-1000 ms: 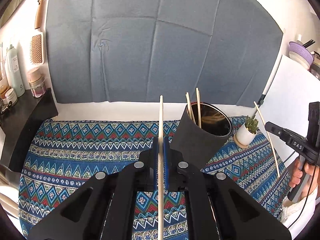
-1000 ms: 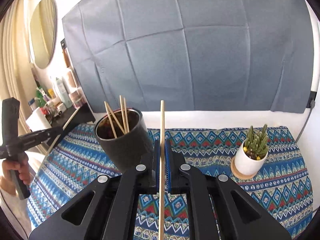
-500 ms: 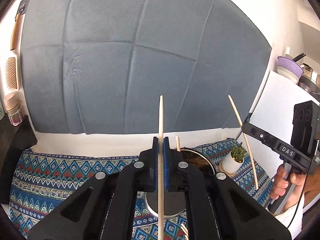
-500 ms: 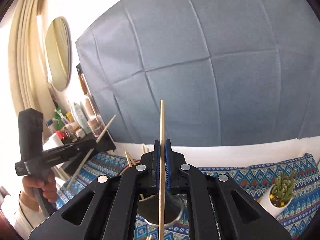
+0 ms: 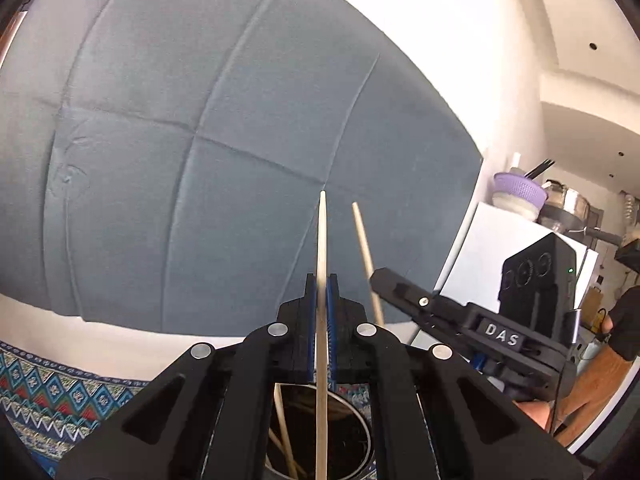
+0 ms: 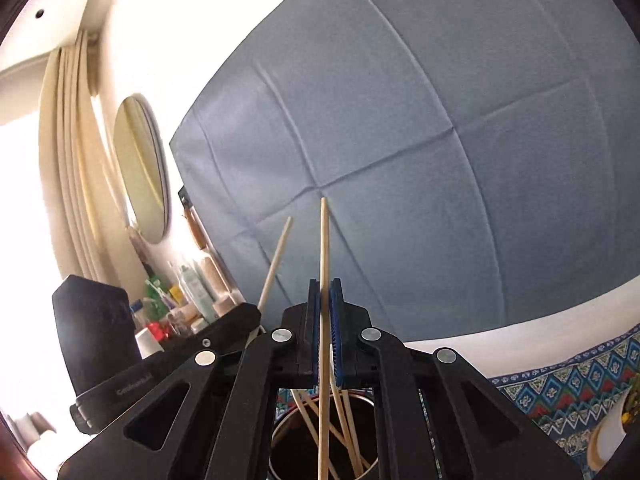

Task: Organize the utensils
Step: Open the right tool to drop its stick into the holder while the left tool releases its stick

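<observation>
My left gripper (image 5: 322,300) is pressed together on one pale wooden chopstick (image 5: 322,248). The stick stands upright between the blue pads, its pointed tip at twelve o'clock and its lower end running down out of sight at six o'clock. Directly beneath the jaws sits a round dark holder cup (image 5: 356,440), its metal rim showing, with a few other chopsticks (image 5: 282,412) leaning inside.

At about three o'clock in this left wrist view my right gripper (image 5: 378,280) reaches in from the side, pinching a second chopstick (image 5: 364,248) that tilts slightly toward eleven o'clock.

From the right wrist, that gripper (image 6: 325,312) is likewise clamped on its chopstick (image 6: 324,264), upright, with the lower end hanging over the open cup (image 6: 280,440) at six o'clock. Several sticks (image 6: 348,424) lean crossed inside it. At nine o'clock my left gripper (image 6: 248,314) appears, its chopstick (image 6: 276,260) slanting toward one o'clock.

Behind everything hangs a creased grey-blue cloth (image 6: 440,120). A patterned blue tablecloth (image 6: 560,392) shows at four o'clock, a round mirror (image 6: 142,168) and a shelf of bottles (image 6: 184,296) at nine o'clock.
</observation>
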`<state>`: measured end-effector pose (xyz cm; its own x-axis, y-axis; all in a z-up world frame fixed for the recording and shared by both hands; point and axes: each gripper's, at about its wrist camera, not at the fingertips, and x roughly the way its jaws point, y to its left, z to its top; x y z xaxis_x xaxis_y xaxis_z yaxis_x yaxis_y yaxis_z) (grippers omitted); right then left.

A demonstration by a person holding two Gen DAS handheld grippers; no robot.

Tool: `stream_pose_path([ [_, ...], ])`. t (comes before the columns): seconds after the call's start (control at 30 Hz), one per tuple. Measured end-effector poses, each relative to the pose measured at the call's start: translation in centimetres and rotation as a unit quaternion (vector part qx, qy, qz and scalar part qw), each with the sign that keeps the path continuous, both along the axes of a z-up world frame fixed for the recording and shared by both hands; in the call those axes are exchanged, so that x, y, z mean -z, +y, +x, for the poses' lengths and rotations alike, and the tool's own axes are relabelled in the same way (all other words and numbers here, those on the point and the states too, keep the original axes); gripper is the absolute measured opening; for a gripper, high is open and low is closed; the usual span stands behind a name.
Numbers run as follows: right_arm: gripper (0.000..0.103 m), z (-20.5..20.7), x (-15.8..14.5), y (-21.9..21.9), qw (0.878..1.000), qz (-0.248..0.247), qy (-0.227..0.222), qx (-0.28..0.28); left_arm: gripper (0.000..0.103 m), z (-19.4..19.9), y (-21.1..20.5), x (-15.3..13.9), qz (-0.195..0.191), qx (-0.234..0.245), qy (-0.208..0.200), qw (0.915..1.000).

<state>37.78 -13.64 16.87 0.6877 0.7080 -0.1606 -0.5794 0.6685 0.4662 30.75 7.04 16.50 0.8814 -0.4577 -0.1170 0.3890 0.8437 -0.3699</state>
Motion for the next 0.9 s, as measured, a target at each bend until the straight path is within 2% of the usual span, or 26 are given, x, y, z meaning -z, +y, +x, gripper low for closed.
stream_pose_path([
  [0.1, 0.005, 0.4, 0.8, -0.1, 1.000, 0.019, -0.014, 0.019, 0.005, 0.3, -0.2, 0.7, -0.019, -0.010, -0.029, 0.9993],
  [0.27, 0.005, 0.2, 2.5, -0.7, 0.994, 0.092, -0.053, 0.025, 0.005, 0.6, 0.2, 2.2, -0.069, -0.007, -0.060, 0.9958],
  [0.37, 0.005, 0.0, 3.3, -0.5, 0.994, 0.086, -0.065, 0.027, 0.005, 1.0, 0.8, 3.5, -0.115, -0.001, -0.057, 0.9917],
  [0.5, 0.005, -0.4, 3.4, -0.1, 0.995, 0.056, -0.084, 0.022, 0.005, -0.1, 0.5, 4.1, -0.097, -0.030, -0.086, 0.9911],
  [0.6, 0.005, -0.5, 3.2, -0.4, 0.994, 0.057, -0.090, 0.017, 0.005, -0.7, 0.7, 4.6, -0.113, -0.040, -0.114, 0.9862],
  [0.7, 0.005, -0.7, 3.2, -0.2, 0.995, 0.037, -0.091, 0.018, 0.005, 0.0, 0.6, 5.1, -0.122, -0.019, -0.103, 0.9870],
  [0.8, 0.005, -0.9, 3.1, 0.3, 0.995, 0.012, -0.095, 0.019, 0.005, 0.2, -0.3, 5.7, -0.088, -0.022, -0.095, 0.9914],
  [0.9, 0.005, -1.1, 3.3, 0.4, 0.995, 0.006, -0.096, 0.015, 0.005, 0.0, -0.4, 5.7, -0.075, -0.014, -0.100, 0.9920],
])
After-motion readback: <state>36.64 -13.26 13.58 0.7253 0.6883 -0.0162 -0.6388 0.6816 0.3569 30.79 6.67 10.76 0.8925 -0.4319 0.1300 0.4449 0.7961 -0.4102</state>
